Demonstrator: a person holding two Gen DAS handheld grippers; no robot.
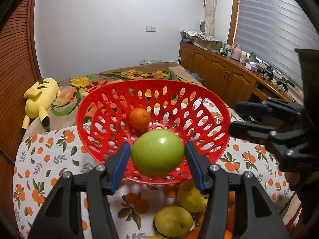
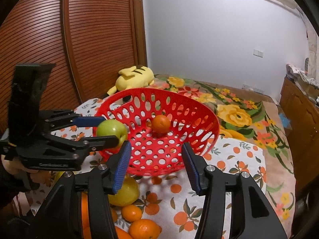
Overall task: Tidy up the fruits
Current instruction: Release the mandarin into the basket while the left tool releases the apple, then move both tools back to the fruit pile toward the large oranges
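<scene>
Left gripper (image 1: 157,155) holds a green apple (image 1: 157,152), its jaws clamped on the fruit's two sides. In the right wrist view the same gripper (image 2: 105,130) carries the apple (image 2: 112,131) at the near left rim of the red basket (image 2: 199,109), clear of the surface. Right gripper (image 2: 156,159) is empty; its jaws stand apart with nothing between them, hanging over the basket's near side. In the left wrist view it (image 1: 237,117) appears at the basket's right edge, off the rim.

Basket (image 1: 89,107) is a perforated red bowl resting on a surface covered by an orange-print cloth (image 1: 49,155). One orange (image 1: 140,118) lies inside, toward the far wall. Loose fruit lies on the cloth in front of the basket: two yellow-green pears (image 1: 173,221) and several oranges (image 2: 144,229), close together, partly hidden by the gripper bodies.

A yellow plush toy (image 1: 40,97) lies on the flowered bed cover (image 2: 233,115) behind.
</scene>
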